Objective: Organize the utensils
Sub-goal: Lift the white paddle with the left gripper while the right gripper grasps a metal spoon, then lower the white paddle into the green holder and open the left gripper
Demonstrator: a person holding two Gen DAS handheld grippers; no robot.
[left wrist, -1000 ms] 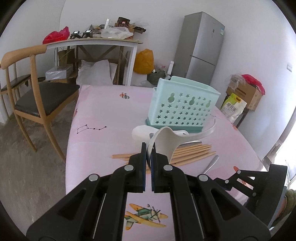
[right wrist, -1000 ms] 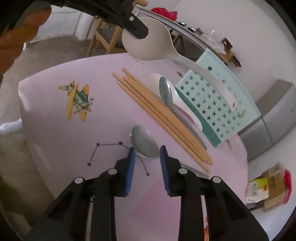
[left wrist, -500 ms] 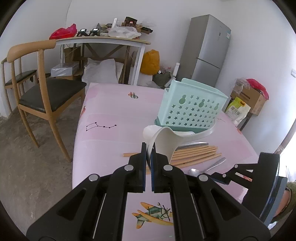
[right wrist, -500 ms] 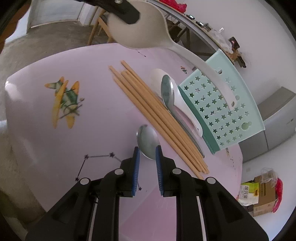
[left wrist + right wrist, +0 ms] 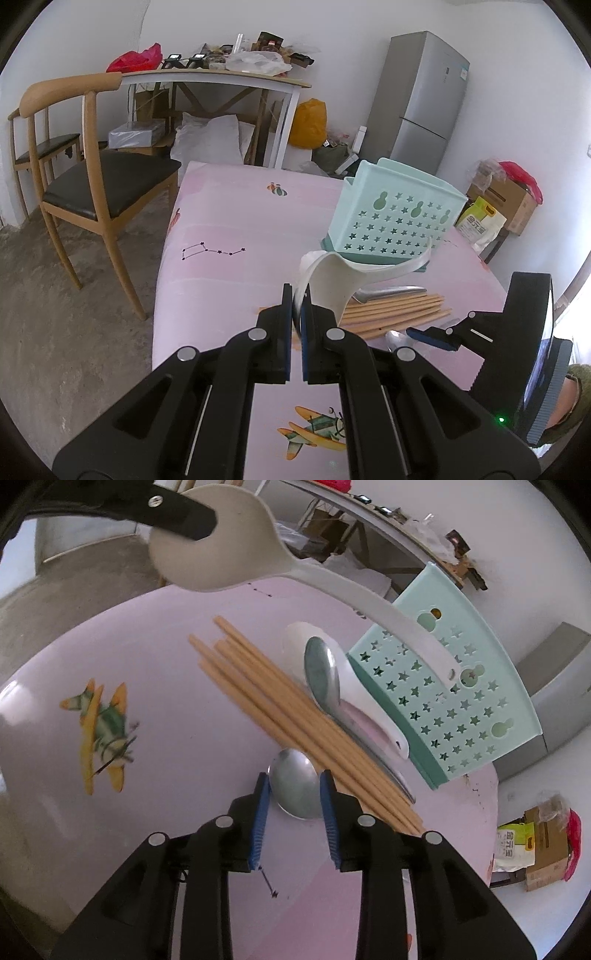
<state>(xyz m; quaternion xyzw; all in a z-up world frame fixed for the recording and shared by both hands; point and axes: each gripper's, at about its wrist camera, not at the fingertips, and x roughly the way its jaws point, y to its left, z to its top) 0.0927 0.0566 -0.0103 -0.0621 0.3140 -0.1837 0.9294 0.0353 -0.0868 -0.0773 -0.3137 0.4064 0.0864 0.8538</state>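
Pink cloth covers the surface (image 5: 177,849), and your utensils lie bunched near its far-right corner. Your left gripper (image 5: 295,299) has its fingers pressed together on the bowl of the white ladle (image 5: 207,554), which hangs in the air over the pile, its handle reaching across the front of the mint basket (image 5: 461,686). Your right gripper (image 5: 293,786) has just been opening its fingers; they now stand spread on either side of the bowl of a steel spoon (image 5: 295,786) lying flat on the cloth, and you cannot tell whether the pads touch it. That spoon sits just beside the wooden chopsticks (image 5: 280,701), which crowd the right finger. Beyond the chopsticks lies a white soup spoon (image 5: 362,701) with a second steel spoon (image 5: 321,672) nested in it, both against the foot of the basket.

Count so far: two steel spoons, one soup spoon, one ladle, one basket; the chopsticks overlap too much for a sure count.

Only the left wrist view gives you the room: two wooden chairs (image 5: 92,166), a cluttered side table (image 5: 221,77), a grey fridge (image 5: 421,103), and your right gripper from the side. Only the right wrist view shows both steel spoon bowls clearly.
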